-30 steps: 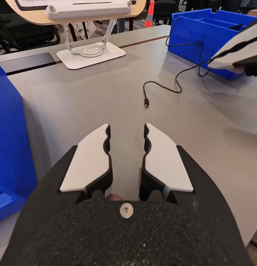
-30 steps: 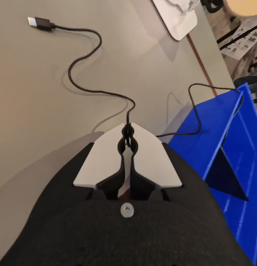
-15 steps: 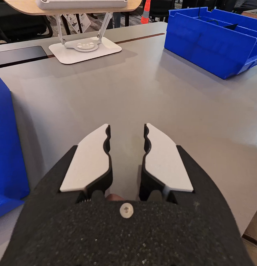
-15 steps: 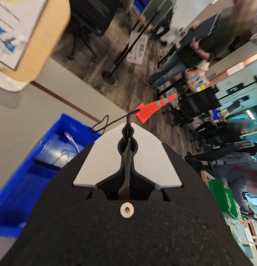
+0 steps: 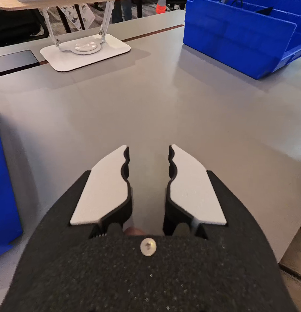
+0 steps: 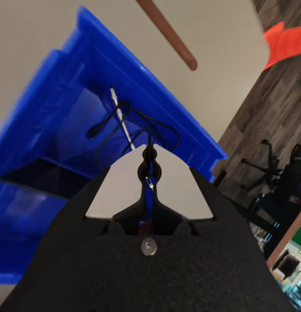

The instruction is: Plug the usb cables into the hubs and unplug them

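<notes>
My right gripper (image 6: 149,147) is shut on a thin black USB cable (image 6: 165,125) and hangs over a compartment of the blue bin (image 6: 163,108). The cable loops down inside that compartment, and its black plug (image 6: 94,131) lies on the bin floor. A white cable (image 6: 124,122) lies in the same compartment. My left gripper (image 5: 148,148) is open and empty, low over the bare grey table (image 5: 146,104). The same blue bin (image 5: 239,38) shows at the far right in the left wrist view. No hub shows in either view.
A white stand base (image 5: 85,52) sits at the back left of the table. Another blue bin (image 5: 4,182) stands close on the left. The table's edge (image 5: 284,249) runs at the right. An orange cone (image 6: 286,45) and office chairs (image 6: 271,168) stand on the floor beyond. My right fingertips sit around 50 cm from my left ones.
My right gripper has carried the black cable off the table and swung over the blue bin; the cable now hangs inside it. My left gripper has stayed open, its view shifting slightly.
</notes>
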The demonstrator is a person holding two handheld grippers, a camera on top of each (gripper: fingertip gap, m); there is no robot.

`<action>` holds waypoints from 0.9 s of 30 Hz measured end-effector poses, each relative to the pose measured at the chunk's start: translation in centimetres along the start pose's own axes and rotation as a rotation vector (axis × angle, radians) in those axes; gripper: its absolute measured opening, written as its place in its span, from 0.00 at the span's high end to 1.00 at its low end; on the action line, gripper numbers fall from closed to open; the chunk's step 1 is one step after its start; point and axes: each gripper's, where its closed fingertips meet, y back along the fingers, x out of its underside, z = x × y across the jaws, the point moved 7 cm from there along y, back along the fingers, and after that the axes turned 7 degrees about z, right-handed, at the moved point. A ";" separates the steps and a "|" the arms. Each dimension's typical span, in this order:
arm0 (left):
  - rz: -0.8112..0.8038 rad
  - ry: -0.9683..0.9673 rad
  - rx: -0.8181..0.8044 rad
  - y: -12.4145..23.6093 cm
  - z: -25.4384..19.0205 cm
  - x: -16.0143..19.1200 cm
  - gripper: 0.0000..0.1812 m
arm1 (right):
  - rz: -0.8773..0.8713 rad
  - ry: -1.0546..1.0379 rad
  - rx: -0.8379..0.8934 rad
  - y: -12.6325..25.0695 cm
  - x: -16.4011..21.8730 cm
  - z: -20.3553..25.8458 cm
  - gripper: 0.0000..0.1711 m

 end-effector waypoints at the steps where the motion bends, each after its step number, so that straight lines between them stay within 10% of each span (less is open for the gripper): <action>1: 0.002 -0.002 0.003 0.0 -0.1 0.0 0.76 | 0.034 -0.017 -0.006 -1.4 0.2 -0.2 0.99; 7: -0.006 0.022 0.007 0.0 0.1 0.0 0.74 | -0.009 -0.151 -0.245 -3.1 1.6 0.3 0.84; 13: -0.102 0.106 -0.046 0.6 1.3 -0.4 0.74 | -0.484 -0.196 -0.185 9.1 3.1 1.6 0.72; 18: -0.227 0.181 -0.188 1.5 2.6 -1.2 0.75 | -0.957 -0.227 -0.150 17.8 4.1 13.2 0.70; 27: -0.246 0.264 -0.286 1.5 3.4 -1.2 0.73 | -1.032 -0.418 -0.169 12.2 4.2 32.0 0.67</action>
